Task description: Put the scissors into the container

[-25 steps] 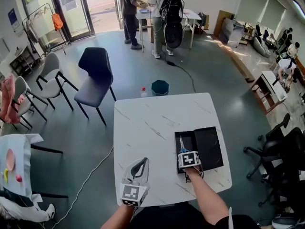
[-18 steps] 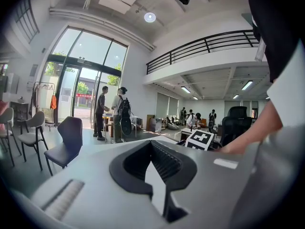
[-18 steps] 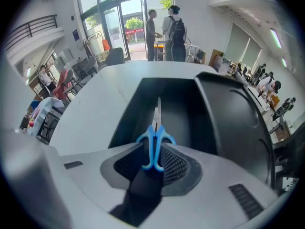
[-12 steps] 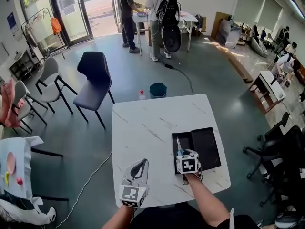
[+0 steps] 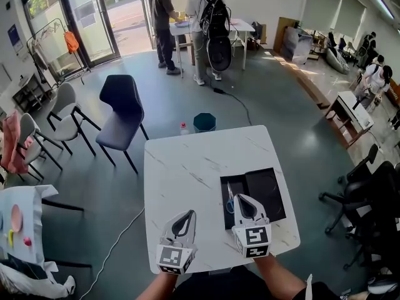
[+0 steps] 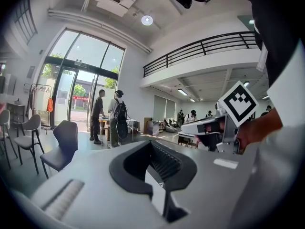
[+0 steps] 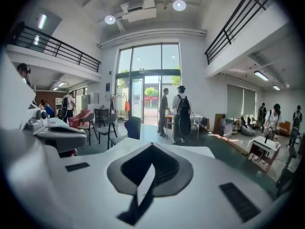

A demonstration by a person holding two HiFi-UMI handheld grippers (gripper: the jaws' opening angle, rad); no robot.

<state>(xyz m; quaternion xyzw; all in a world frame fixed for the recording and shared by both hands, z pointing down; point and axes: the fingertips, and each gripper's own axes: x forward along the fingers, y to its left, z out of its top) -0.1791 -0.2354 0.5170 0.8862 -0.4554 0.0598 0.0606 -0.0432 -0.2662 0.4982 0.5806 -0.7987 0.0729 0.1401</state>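
The scissors (image 5: 229, 200), with blue handles, lie in the left half of the black container (image 5: 270, 192) on the white marble table (image 5: 187, 167). My right gripper (image 5: 240, 198) is held level above the container's near left corner, just right of the scissors. Its jaws are shut with nothing between them, as the right gripper view shows (image 7: 152, 147). My left gripper (image 5: 187, 214) hovers over the table's near edge, well left of the container. Its jaws are shut and empty too (image 6: 152, 143). The scissors do not appear in either gripper view.
Beyond the table's far edge stand a teal bin (image 5: 204, 122) and a small bottle (image 5: 182, 128). A dark chair (image 5: 119, 108) and lighter chairs (image 5: 65, 108) stand to the left. A black office chair (image 5: 369, 192) is on the right. Two people (image 5: 187, 24) stand at a far table.
My right gripper has pulled back from the container toward me and lifted level, leaving the scissors lying in the container. The left gripper has barely moved.
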